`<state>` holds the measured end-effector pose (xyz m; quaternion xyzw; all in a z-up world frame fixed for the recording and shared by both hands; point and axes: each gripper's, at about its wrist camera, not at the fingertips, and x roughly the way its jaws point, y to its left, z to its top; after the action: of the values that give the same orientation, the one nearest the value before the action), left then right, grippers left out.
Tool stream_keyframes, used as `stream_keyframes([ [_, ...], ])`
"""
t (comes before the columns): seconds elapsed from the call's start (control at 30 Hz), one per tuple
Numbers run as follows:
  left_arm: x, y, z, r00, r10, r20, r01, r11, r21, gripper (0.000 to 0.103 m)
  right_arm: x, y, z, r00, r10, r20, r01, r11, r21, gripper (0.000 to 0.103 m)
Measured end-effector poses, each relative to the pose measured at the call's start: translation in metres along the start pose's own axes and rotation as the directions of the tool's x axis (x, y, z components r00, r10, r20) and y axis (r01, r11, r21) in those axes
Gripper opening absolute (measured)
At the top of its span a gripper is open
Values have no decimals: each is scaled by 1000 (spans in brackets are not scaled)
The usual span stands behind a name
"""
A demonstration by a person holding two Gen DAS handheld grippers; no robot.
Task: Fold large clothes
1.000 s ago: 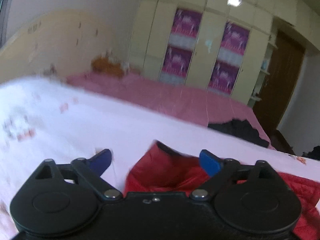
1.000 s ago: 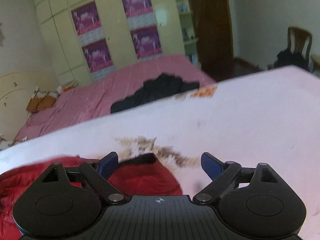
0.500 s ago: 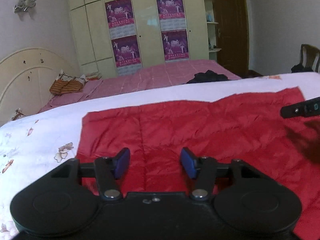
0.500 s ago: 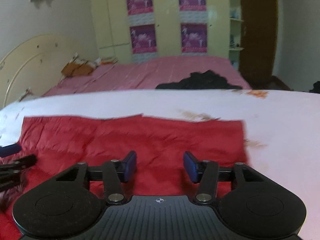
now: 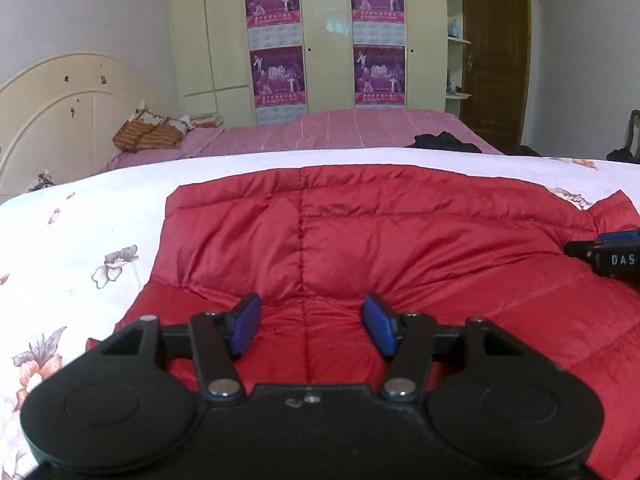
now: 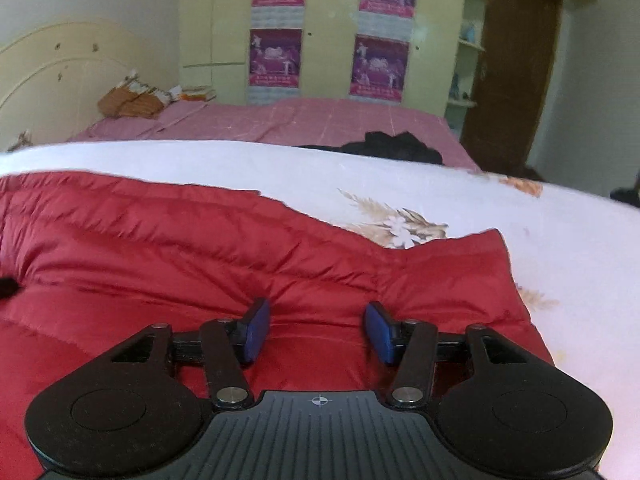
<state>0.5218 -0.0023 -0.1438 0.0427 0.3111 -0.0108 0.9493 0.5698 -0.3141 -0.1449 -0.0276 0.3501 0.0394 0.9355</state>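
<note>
A red quilted jacket (image 5: 380, 232) lies spread flat on a white floral bedsheet (image 5: 80, 240). My left gripper (image 5: 312, 324) hangs low over the jacket's near left part. Its jaws are opening, and its blue pads (image 5: 244, 328) stand apart with only the flat fabric beneath them. My right gripper (image 6: 318, 330) hovers over the jacket (image 6: 160, 248) near its right end, open, its pads (image 6: 380, 332) gripping nothing. The left wrist view catches the tip of the right gripper (image 5: 612, 256) at its right edge.
Behind the white sheet (image 6: 440, 184) stands a pink bed (image 5: 340, 132) with a black garment (image 5: 444, 142) and an orange pillow (image 5: 144, 136). A cream wardrobe (image 5: 320, 40) with purple posters, a brown door (image 5: 496, 60) and a headboard (image 5: 60, 100) line the walls.
Both grippers have rolled level and sunk toward the jacket. Their jaws have narrowed from wide to about half. The jacket went from bunched up to spread flat.
</note>
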Motion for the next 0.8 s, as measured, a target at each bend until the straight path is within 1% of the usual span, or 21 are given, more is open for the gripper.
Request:
stream_keyframes([
  [0.13,-3,0,7,1000,9,-29,-9,1000,7,58,-6,-12,8,998,37,-42,-35,998,51,52],
  [0.17,-5,0,10,999,13,-39,-13,1000,8,59,-13,-17,13,998,45,-45,-42,996,74,52],
  [0.23,-12,1,15,998,21,-51,-21,1000,10,65,-32,-24,20,998,50,-29,-47,993,104,52],
  [0.3,-22,2,18,999,19,-46,-19,1000,7,67,-53,-20,23,998,69,-6,-69,994,88,52],
  [0.37,-34,2,18,999,9,-32,-9,1000,0,67,-72,-13,22,996,86,16,-87,995,55,52],
  [0.53,-60,-5,14,999,-15,-31,15,1000,-3,70,-108,5,7,993,109,41,-109,994,7,52],
  [0.63,-72,-5,10,999,-31,-39,30,999,-15,71,-121,12,-7,992,122,36,-122,992,10,52],
  [0.8,-93,-3,-11,999,-31,-33,31,999,-8,73,-136,20,-28,993,113,32,-112,993,-24,52],
])
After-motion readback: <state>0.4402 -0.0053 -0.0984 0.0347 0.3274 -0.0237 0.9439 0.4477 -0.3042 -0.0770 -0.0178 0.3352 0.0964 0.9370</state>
